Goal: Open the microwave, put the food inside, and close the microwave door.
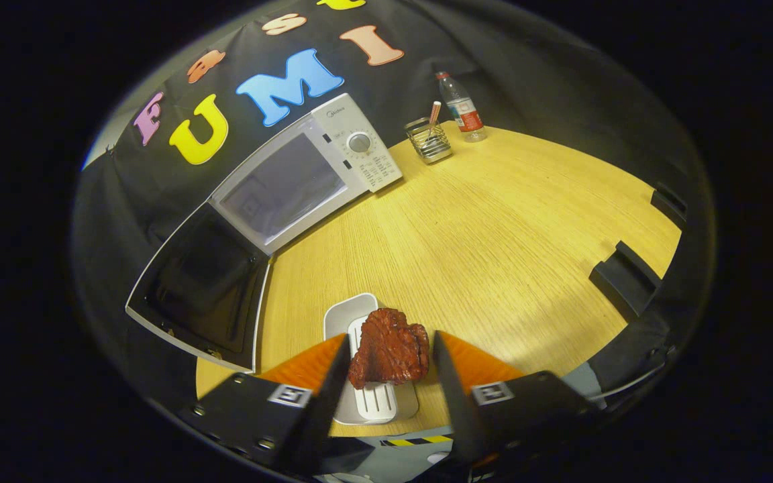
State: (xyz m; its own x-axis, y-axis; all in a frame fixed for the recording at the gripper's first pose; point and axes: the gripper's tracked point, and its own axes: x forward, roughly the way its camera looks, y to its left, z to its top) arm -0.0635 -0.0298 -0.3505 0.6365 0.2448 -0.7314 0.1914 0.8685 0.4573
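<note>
A red-brown piece of meat [390, 352] stands between my fingers, over a white slotted tray [346, 315] on the wooden table. My gripper [390, 335] is shut on the meat, one finger against each of its sides. The tray's near end shows below the meat, between the fingers. Beyond, to the left, stands the white microwave [306, 178]. Its dark-windowed door [202, 288] is swung wide open toward me on the left side. The pale cavity is exposed, and the dial panel [363, 151] sits on its right.
A wire holder with a stick in it [428, 139] and a plastic water bottle [461, 109] stand at the table's [494, 228] far edge, right of the microwave. Dark blocks [625, 275] sit along the table's right edge. Black cloth walls the booth behind.
</note>
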